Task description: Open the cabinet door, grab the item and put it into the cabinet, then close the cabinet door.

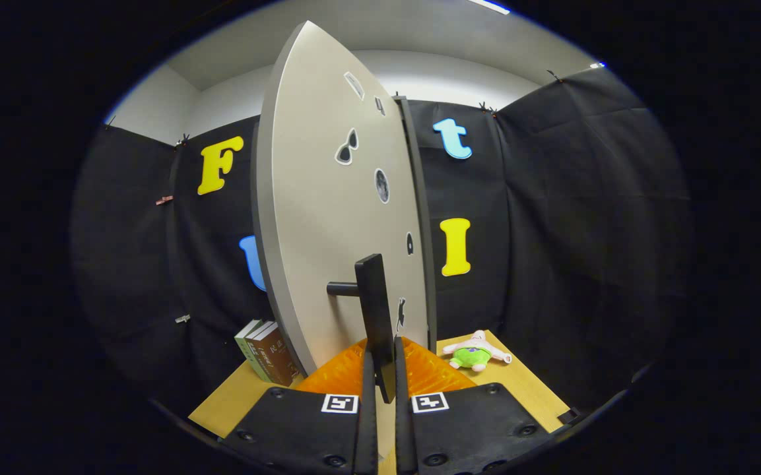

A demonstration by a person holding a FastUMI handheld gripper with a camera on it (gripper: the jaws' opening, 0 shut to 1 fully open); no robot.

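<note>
Claw (385, 376) clamped on door handle (376, 316)

Tongs (385, 369) level; fingers nearly closed, clamped on handle (375, 310)

Cabinet door (327, 218) stands mid-table (525, 382), handle (375, 310) between the gripper (385, 382) fingers. Books (266, 353) behind door toward left edge; plush toy (476, 354) near right edge.

Sharp, evenly lit from a ceiling strip (489, 6) — heavy fisheye bending
</note>
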